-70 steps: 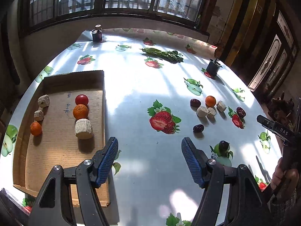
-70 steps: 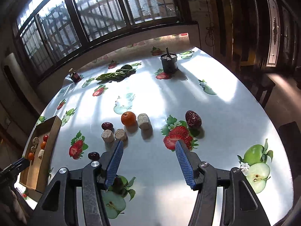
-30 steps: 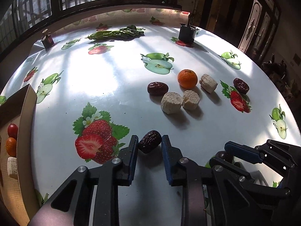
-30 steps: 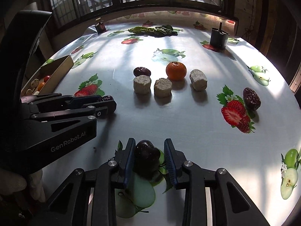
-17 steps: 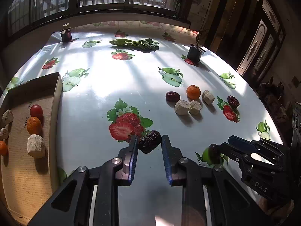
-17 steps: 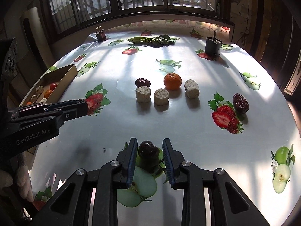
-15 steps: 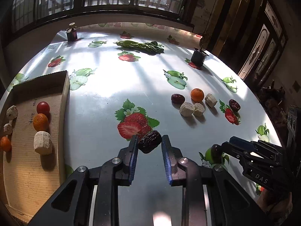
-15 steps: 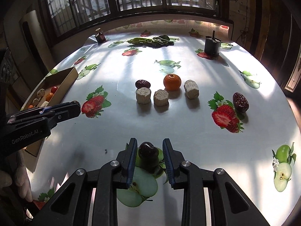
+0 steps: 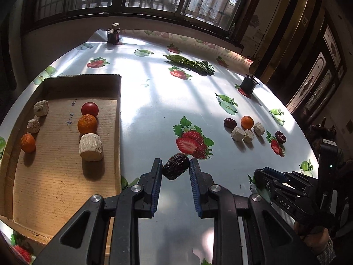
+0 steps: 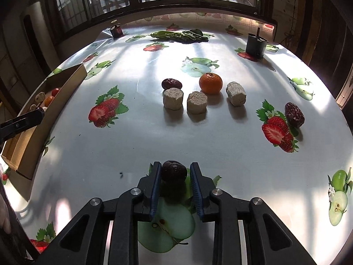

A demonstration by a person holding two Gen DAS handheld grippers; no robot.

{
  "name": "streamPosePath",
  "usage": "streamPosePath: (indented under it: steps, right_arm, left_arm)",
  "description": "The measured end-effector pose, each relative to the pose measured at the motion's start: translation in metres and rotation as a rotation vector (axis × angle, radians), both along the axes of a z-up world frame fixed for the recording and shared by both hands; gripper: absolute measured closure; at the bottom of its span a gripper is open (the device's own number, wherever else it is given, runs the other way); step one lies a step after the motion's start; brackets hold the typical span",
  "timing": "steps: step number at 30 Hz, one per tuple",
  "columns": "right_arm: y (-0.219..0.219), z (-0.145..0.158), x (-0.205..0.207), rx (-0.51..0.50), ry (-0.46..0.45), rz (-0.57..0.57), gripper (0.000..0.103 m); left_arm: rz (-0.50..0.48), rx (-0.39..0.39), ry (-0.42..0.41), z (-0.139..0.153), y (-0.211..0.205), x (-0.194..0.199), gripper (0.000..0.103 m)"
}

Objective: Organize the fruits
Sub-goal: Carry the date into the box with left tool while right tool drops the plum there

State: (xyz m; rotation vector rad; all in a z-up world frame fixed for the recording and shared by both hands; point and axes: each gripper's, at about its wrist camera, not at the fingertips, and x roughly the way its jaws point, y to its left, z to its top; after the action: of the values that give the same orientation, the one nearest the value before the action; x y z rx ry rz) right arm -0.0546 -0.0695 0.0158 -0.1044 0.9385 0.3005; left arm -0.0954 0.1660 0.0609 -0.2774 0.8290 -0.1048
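My left hand-held gripper (image 9: 175,170) is clamped on a wrinkled dark-brown date (image 9: 175,169), raised beside the shallow cardboard tray (image 9: 64,81). My right hand-held gripper (image 10: 174,175), jaws just closing, pinches a smooth dark round fruit (image 10: 174,172) above the bench (image 10: 132,137).

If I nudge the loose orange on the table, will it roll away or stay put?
The orange looks round and smooth, so it will probably roll. The pale chunk in front may stop it on that side. Its firm-looking skin should take a gentle grip.
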Motion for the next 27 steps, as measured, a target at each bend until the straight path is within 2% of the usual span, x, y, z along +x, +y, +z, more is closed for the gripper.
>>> streamPosePath:
  steps: [4, 11, 15, 20, 23, 27]
  right_arm:
    - [0.005, 0.006, -0.003, -0.003, -0.018, 0.008, 0.080]
    - [0.034, 0.040, -0.017, 0.064, -0.068, 0.072, 0.080]
    - [0.081, 0.059, -0.027, 0.104, -0.091, 0.179, 0.080]
    - [0.149, 0.065, -0.035, 0.139, -0.076, 0.322, 0.079]
    - [0.190, 0.061, -0.040, 0.152, -0.052, 0.400, 0.079]
    - [0.234, 0.043, -0.041, 0.113, -0.027, 0.464, 0.079]
  left_arm:
    - [0.085, -0.048, 0.008, 0.000, 0.040, -0.014, 0.079]
    - [0.293, -0.039, 0.031, -0.007, 0.114, -0.029, 0.079]
    - [0.380, 0.013, 0.044, -0.013, 0.142, -0.036, 0.079]
    - [0.433, 0.062, 0.067, -0.020, 0.163, -0.039, 0.079]
    - [0.444, 0.056, 0.084, -0.026, 0.172, -0.039, 0.078]
    - [0.440, 0.042, 0.088, -0.032, 0.179, -0.040, 0.079]
